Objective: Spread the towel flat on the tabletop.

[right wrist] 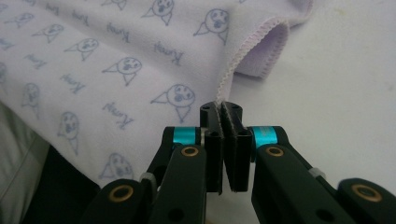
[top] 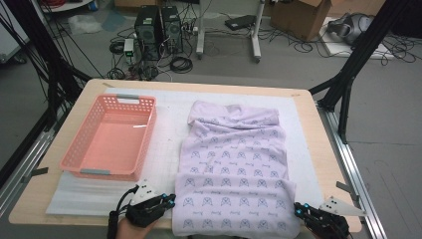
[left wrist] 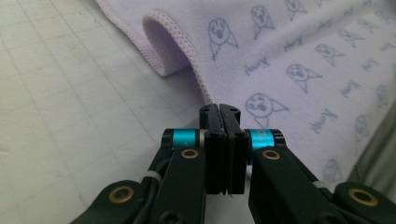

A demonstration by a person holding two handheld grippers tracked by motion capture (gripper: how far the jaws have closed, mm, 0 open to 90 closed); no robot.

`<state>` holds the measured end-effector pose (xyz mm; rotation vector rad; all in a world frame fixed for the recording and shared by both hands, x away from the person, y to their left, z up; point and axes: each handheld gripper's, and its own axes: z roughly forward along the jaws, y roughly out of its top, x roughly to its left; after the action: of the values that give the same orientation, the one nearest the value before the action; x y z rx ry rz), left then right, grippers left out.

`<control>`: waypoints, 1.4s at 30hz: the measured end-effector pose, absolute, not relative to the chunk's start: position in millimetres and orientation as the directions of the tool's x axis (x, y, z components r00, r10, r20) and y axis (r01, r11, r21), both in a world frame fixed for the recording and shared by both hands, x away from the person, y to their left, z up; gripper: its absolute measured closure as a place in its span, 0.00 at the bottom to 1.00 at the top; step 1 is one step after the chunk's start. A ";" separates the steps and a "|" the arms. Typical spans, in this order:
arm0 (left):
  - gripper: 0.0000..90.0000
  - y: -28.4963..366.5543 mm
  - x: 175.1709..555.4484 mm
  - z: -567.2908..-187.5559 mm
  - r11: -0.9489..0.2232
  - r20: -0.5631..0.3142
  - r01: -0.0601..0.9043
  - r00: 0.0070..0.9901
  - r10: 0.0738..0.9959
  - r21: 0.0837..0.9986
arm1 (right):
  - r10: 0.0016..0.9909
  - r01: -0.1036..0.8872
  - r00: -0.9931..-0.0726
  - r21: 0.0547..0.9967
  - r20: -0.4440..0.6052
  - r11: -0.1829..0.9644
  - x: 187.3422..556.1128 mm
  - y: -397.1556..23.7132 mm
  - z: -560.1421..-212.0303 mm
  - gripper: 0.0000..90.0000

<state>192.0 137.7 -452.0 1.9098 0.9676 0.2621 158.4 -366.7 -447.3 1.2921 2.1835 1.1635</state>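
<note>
You are working at a table (top: 318, 164) that is carrying a white mat (top: 169, 124) over most of its top. On the mat's right half a lilac cloth (top: 234, 174), printed with small faces and script, is lying lengthwise, bunched at its far end and reaching the near table edge. A pink basket (top: 79, 159) is sitting on the mat's left half, just beside the cloth but apart from it. Your left gripper (top: 171, 199) is sitting at the cloth's near left corner; in the left gripper view (left wrist: 219, 108) its jaws are pressing together at the cloth's stitched hem, and whether fabric is pinched between them you cannot tell. Your right gripper (top: 297, 208) is sitting at the near right corner; in the right gripper view (right wrist: 220, 108) its jaws are clamping the hem, whose edge is running straight in between them.
</note>
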 end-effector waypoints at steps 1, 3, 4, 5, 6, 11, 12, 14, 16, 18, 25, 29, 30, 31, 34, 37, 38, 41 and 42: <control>0.98 140.0 189.4 -449.5 -0.229 -0.214 0.513 0.666 0.715 0.827 | 0.844 0.555 -0.526 0.795 0.107 0.245 155.7 -368.2 -445.8 0.97; 0.98 145.3 183.1 -445.4 -0.220 -0.219 0.507 0.669 0.710 0.834 | 0.838 0.547 -0.534 0.802 0.113 0.241 147.8 -370.7 -442.3 0.97; 0.98 147.8 179.5 -444.4 -0.220 -0.222 0.504 0.675 0.704 0.835 | 0.835 0.547 -0.538 0.801 0.114 0.243 144.9 -371.3 -441.1 0.97; 0.98 150.1 175.8 -443.9 -0.221 -0.223 0.504 0.678 0.700 0.835 | 0.832 0.545 -0.543 0.802 0.114 0.246 141.0 -371.6 -440.0 0.97; 0.98 152.2 172.0 -443.4 -0.221 -0.227 0.505 0.681 0.697 0.835 | 0.828 0.539 -0.549 0.805 0.113 0.247 137.1 -371.4 -439.4 0.97; 0.98 160.7 151.6 -442.9 -0.235 -0.230 0.503 0.697 0.679 0.831 | 0.793 0.527 -0.598 0.802 0.115 0.281 117.5 -368.8 -435.7 0.97; 0.98 161.9 148.0 -444.3 -0.241 -0.237 0.509 0.702 0.671 0.826 | 0.790 0.531 -0.601 0.798 0.119 0.284 114.2 -368.4 -436.4 0.97; 0.97 161.6 141.7 -447.7 -0.262 -0.226 0.503 0.715 0.662 0.824 | 0.786 0.545 -0.607 0.780 0.113 0.308 109.8 -368.1 -439.3 0.97; 0.69 160.8 143.0 -449.3 -0.252 -0.200 0.497 0.689 0.697 0.831 | 0.796 0.556 -0.596 0.769 0.105 0.315 109.8 -368.5 -442.6 0.82; 0.64 160.1 151.2 -447.0 -0.220 -0.201 0.489 0.669 0.715 0.844 | 0.810 0.564 -0.572 0.780 0.131 0.272 114.3 -370.1 -442.0 0.77; 0.59 140.2 193.7 -448.8 -0.202 -0.217 0.508 0.648 0.730 0.837 | 0.854 0.562 -0.511 0.791 0.101 0.242 150.3 -357.3 -441.0 0.75; 0.60 128.3 215.8 -452.1 -0.218 -0.199 0.509 0.642 0.740 0.832 | 0.877 0.569 -0.478 0.778 0.051 0.265 172.7 -349.0 -444.2 0.73; 0.60 126.6 220.6 -453.7 -0.212 -0.209 0.522 0.634 0.744 0.826 | 0.878 0.575 -0.476 0.774 0.053 0.265 177.3 -348.3 -445.1 0.72; 0.60 124.8 224.1 -455.1 -0.213 -0.216 0.532 0.631 0.745 0.820 | 0.880 0.582 -0.471 0.770 0.056 0.263 181.0 -347.2 -446.4 0.72; 0.62 119.2 225.6 -455.3 -0.241 -0.208 0.534 0.647 0.733 0.810 | 0.884 0.584 -0.467 0.763 0.037 0.276 185.3 -346.6 -448.0 0.80; 0.78 113.3 222.6 -454.7 -0.303 -0.104 0.498 0.635 0.765 0.812 | 0.886 0.582 -0.463 0.765 0.035 0.274 183.4 -349.6 -448.6 0.95; 0.83 112.8 222.8 -454.4 -0.301 -0.102 0.501 0.629 0.771 0.811 | 0.881 0.582 -0.470 0.767 0.047 0.269 183.1 -351.1 -448.8 0.97; 0.96 112.5 219.8 -454.1 -0.319 -0.086 0.487 0.642 0.762 0.813 | 0.874 0.579 -0.482 0.769 0.055 0.271 180.5 -351.7 -449.1 0.99; 0.97 113.5 218.2 -453.6 -0.313 -0.100 0.495 0.644 0.759 0.811 | 0.872 0.577 -0.487 0.769 0.055 0.274 179.2 -352.4 -449.0 0.99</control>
<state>218.2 113.5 -453.6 1.9817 0.9806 0.3784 179.2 -352.4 -449.0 1.3118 2.1714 1.0642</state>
